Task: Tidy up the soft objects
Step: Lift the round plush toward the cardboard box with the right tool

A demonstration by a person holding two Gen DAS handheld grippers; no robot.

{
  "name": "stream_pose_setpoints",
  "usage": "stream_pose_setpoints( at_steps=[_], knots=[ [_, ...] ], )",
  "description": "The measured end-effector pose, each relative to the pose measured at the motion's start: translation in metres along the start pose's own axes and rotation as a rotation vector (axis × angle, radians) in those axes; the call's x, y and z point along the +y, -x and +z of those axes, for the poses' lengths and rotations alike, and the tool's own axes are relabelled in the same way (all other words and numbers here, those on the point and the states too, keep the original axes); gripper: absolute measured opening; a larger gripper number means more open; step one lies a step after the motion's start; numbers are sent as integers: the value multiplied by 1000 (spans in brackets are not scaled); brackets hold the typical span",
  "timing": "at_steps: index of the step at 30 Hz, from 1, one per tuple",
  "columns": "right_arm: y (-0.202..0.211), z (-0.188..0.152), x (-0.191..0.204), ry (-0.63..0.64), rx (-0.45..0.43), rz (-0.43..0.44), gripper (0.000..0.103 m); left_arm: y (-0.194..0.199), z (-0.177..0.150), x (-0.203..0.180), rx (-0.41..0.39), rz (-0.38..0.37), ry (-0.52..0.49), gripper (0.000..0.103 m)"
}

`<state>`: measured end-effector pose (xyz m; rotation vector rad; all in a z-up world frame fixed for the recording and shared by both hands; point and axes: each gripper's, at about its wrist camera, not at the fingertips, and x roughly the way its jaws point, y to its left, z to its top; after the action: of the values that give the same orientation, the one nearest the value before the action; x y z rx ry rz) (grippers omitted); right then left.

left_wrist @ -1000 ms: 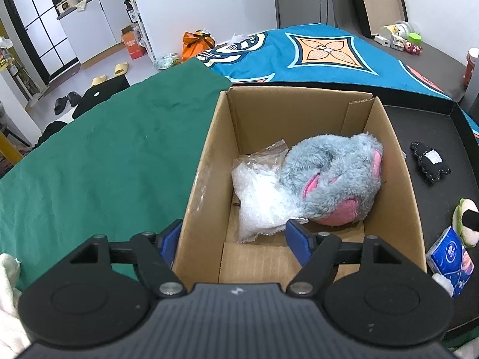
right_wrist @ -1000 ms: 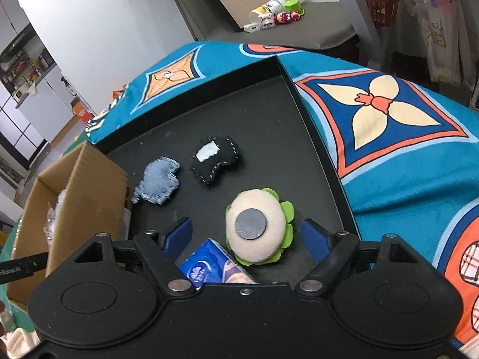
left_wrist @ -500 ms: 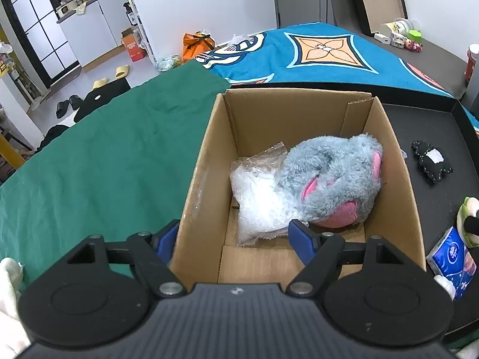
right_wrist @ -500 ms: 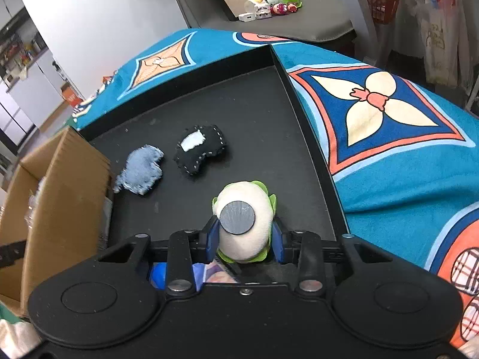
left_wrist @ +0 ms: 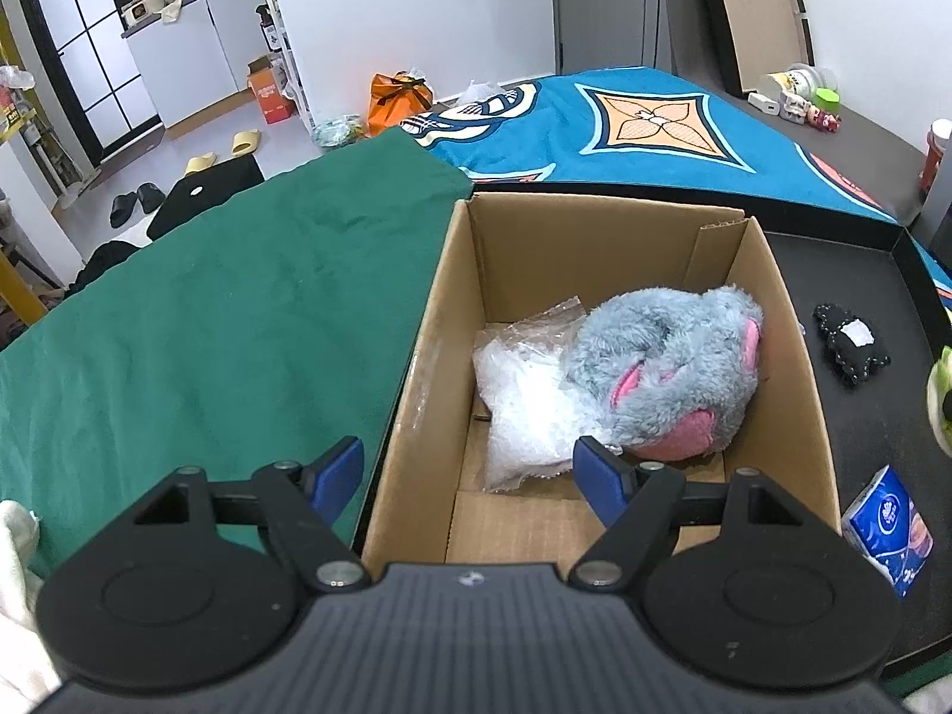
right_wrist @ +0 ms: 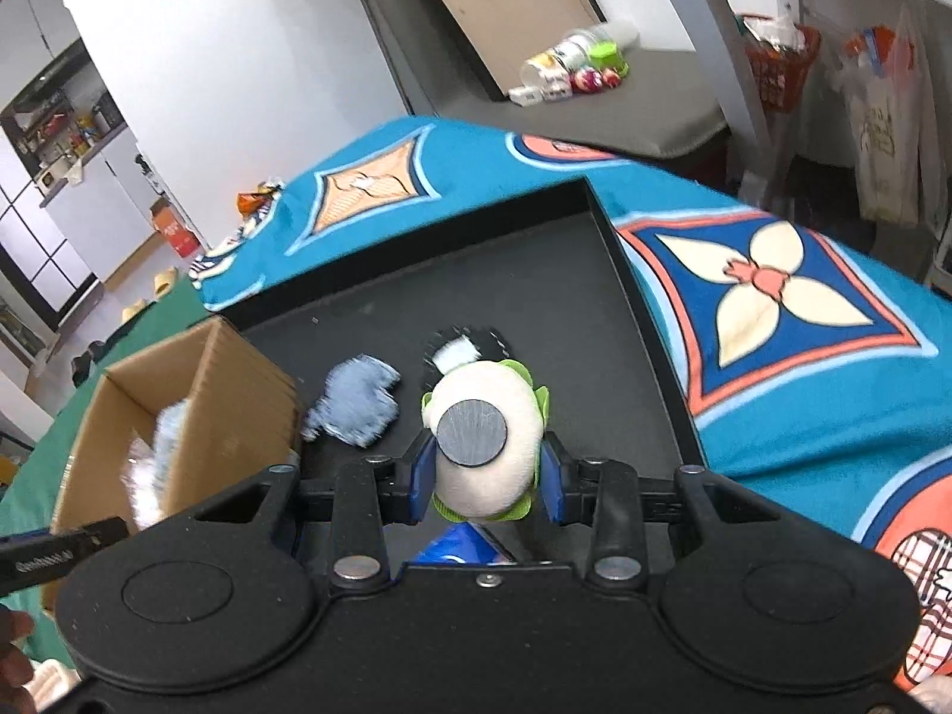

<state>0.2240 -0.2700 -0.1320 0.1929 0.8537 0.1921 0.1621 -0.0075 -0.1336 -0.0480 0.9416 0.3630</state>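
My right gripper [right_wrist: 485, 476] is shut on a cream plush toy [right_wrist: 485, 464] with green trim and a grey disc, held just above the black tray [right_wrist: 535, 273]. That toy peeks in at the right edge [left_wrist: 940, 398] of the left wrist view. My left gripper [left_wrist: 470, 470] stands open, its fingers on either side of the near left wall of the cardboard box [left_wrist: 595, 250]. Inside the box lie a grey plush with pink ears [left_wrist: 666, 381] and a clear plastic bag [left_wrist: 529, 410].
On the tray lie a black felt piece [right_wrist: 470, 351], a blue-grey felt piece [right_wrist: 354, 401] and a blue tissue pack [left_wrist: 889, 526]. The box [right_wrist: 250, 381] stands at the tray's left end. Green cloth [left_wrist: 208, 327] lies left of it, a blue patterned blanket [right_wrist: 773, 309] to the right.
My right gripper closed on the cream plush toy and lifted it a little off the tray. The left gripper stayed at the box.
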Motion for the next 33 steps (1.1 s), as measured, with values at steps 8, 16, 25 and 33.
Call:
stream_pose_setpoints(
  at_steps=[8,16,25,33],
  knots=[
    [17,6,25,57,-52,13,35,7,-1,14,-30,-19,34,76],
    [31,11,48,80,-78,54,35,13,-4,24,-43,-43,51,76],
    [36,7,76,121,-74,88,35,19,-9,35,-61,-86,60,75],
    [41,5,96,150,-80,107,35,18,-15,41,-55,-146,59,71]
  ],
)
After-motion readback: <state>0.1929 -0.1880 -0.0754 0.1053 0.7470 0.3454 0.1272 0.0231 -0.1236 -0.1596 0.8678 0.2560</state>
